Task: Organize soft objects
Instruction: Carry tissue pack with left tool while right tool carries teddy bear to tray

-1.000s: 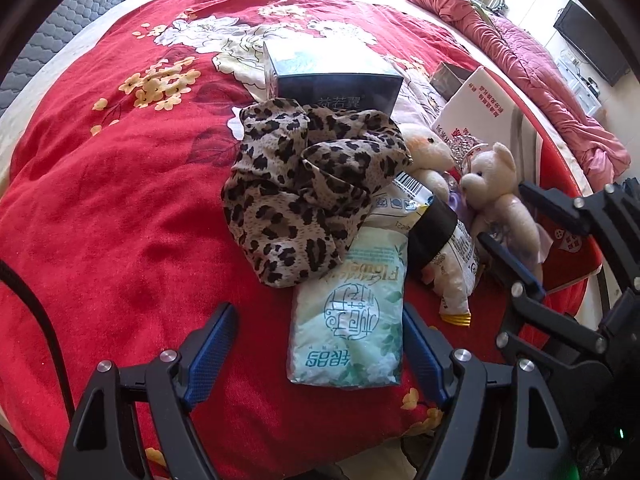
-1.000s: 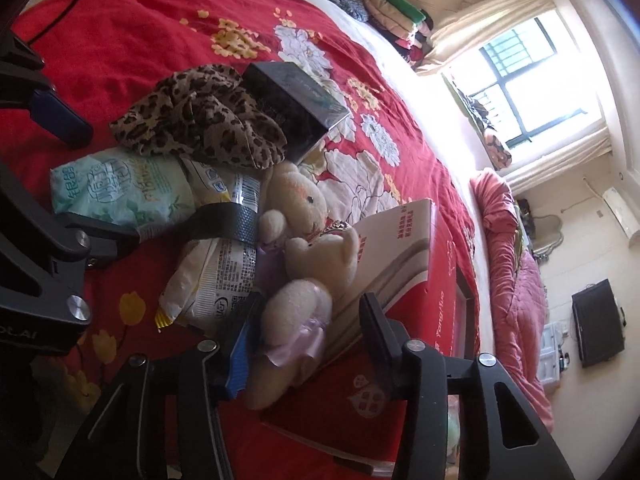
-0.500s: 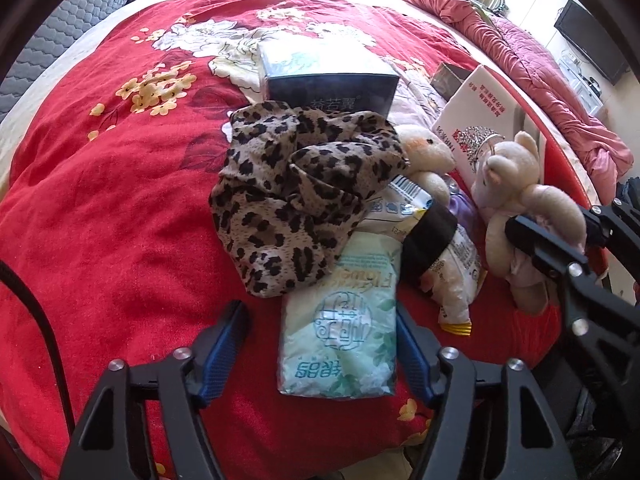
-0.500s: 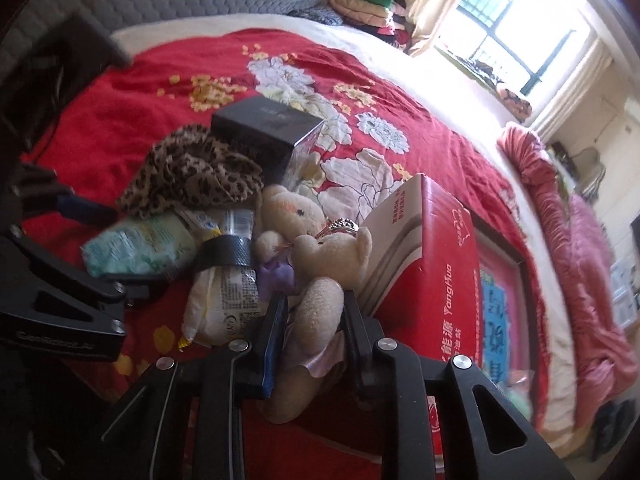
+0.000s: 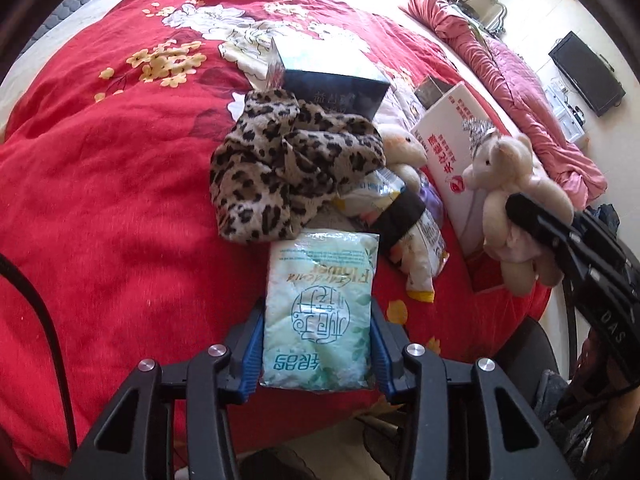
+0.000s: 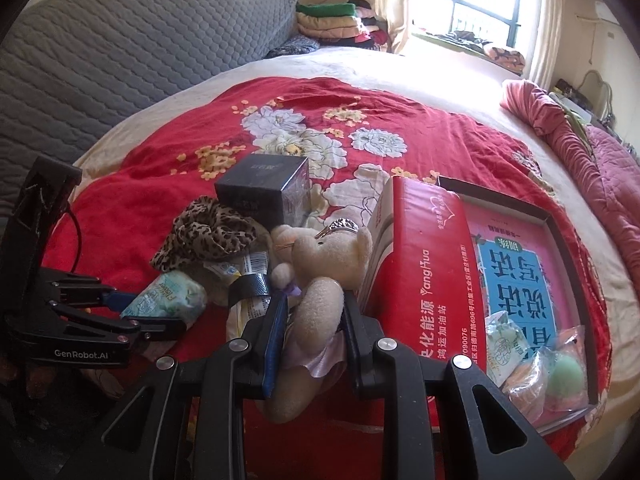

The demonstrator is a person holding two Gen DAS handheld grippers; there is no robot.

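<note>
My left gripper (image 5: 318, 340) is shut on a pale green tissue pack (image 5: 320, 308) lying on the red bedspread; the pack also shows in the right wrist view (image 6: 168, 300). My right gripper (image 6: 314, 320) is shut on a cream teddy bear (image 6: 320, 280) and holds it lifted; the bear shows at the right of the left wrist view (image 5: 516, 184). A leopard-print cloth (image 5: 288, 168) lies beyond the pack. A second cream plush (image 5: 402, 148) and a snack bag (image 5: 420, 248) with a black band lie beside it.
A dark box (image 5: 332, 76) stands behind the cloth. A red and white carton (image 6: 424, 264) stands beside an open tray (image 6: 576, 240) holding a printed sheet and small soft items (image 6: 560, 376). A grey quilted headboard (image 6: 120, 60) is behind.
My left gripper closed on the tissue pack. My right gripper closed on the teddy bear and lifted it up off the pile.
</note>
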